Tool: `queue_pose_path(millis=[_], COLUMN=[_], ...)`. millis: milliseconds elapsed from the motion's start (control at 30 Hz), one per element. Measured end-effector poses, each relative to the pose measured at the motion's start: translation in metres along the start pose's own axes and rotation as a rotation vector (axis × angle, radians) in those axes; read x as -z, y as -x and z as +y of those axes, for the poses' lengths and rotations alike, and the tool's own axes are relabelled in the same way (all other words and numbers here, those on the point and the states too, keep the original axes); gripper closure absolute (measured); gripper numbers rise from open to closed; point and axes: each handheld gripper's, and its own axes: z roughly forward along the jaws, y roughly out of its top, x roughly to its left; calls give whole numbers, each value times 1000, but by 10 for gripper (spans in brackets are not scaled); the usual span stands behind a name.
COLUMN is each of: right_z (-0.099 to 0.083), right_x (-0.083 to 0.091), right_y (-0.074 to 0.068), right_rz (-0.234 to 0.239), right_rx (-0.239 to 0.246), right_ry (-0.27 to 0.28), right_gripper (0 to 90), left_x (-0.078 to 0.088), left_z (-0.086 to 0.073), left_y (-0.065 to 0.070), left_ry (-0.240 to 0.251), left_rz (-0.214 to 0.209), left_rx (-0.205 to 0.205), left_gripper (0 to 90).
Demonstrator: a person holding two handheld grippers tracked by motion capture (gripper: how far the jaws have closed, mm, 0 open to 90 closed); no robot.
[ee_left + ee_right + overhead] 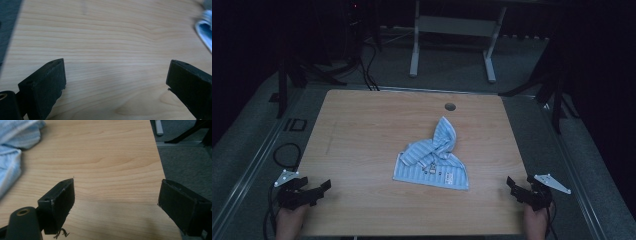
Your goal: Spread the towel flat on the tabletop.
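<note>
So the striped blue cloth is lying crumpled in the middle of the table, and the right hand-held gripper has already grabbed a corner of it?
Not quite. The striped blue cloth does lie crumpled mid-table, but the right hand-held gripper holds nothing: in the right gripper view its jaws stand open over bare wood, apart from the cloth.

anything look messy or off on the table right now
The striped blue cloth lies crumpled mid-table, one corner bunched up into a peak rather than flat. The right gripper has frayed threads hanging from one pad. Both grippers are open and apart from the cloth.

2 black tools (pixel 324 187), grey triangular plates (pixel 286 177), cables (pixel 269 220)
</note>
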Motion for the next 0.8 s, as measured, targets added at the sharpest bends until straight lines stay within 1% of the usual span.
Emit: queue_pose_path(millis=[33, 67, 100, 133, 167, 200, 233, 267, 300, 333, 367, 400, 433, 467, 500, 533, 600, 667, 700, 733, 767, 800], right_z=[0, 0, 0, 0, 1, 1, 1, 2, 2, 3, 6, 9, 12, 14, 16, 18, 23, 27, 30, 31, 33, 35], right_x=[0, -1, -1, -2, -2, -2, -3, -4, -4, -5, -8, -9, -10, -11, -13, -15, -22, -28, -32, -34, -37, -39], right_y=[0, 0, 0, -1, -3, -3, -4, -7, -7, -9, -17, -21, -25, -28, -30, -32, -40, -46, -50, -53, -58, -62], right_rz=[0, 32, 32, 58, 83, 83, 98, 96, 96, 108, 133, 134, 155, 175, 191, 211, 230, 287, 332, 347, 352, 354], right_rx=[0, 15, 15, 43, 60, 60, 77, 101, 101, 119, 145, 173, 181, 187, 185, 189, 220, 229, 228, 234, 257, 283], right_ry=[0, -12, -12, -28, -46, -46, -58, -79, -79, -97, -132, -150, -161, -175, -190, -208, -250, -283, -308, -319, -328, -333], right_gripper=[136, 136, 136, 135, 136, 136, 136, 143, 143, 145, 145, 146, 146, 145, 145, 137, 124, 122, 118, 118, 123, 137], left_x=[0, 1, 1, 2, 2, 2, 0, -1, -1, -6, -8, -10, -12, -14, -17, -20, -27, -35, -38, -41, -44, -47], left_z=[0, 0, 0, 1, 1, 1, 1, 1, 1, 2, 3, 5, 6, 8, 10, 12, 15, 18, 19, 20, 22, 23], left_y=[1, 2, 3, 7, 7, 8, 11, 13, 13, 18, 22, 26, 30, 33, 37, 42, 53, 64, 68, 73, 76, 80], left_ry=[-7, -14, -16, -47, -47, -64, -80, -111, -111, -131, -132, -133, -131, -137, -163, -192, -212, -254, -263, -266, -271, -271], left_rz=[-16, -31, -45, -61, -61, -61, -58, -50, -50, -45, -48, -59, -68, -81, -103, -128, -179, -227, -231, -235, -246, -257], left_rx=[-20, -38, -53, -99, -99, -116, -129, -134, -134, -155, -162, -165, -164, -161, -162, -171, -181, -196, -204, -214, -214, -223], left_gripper=[26, 27, 27, 27, 29, 29, 28, 28, 29, 29, 36, 39, 41, 48, 51, 51, 52, 54, 70, 91, 116, 122])
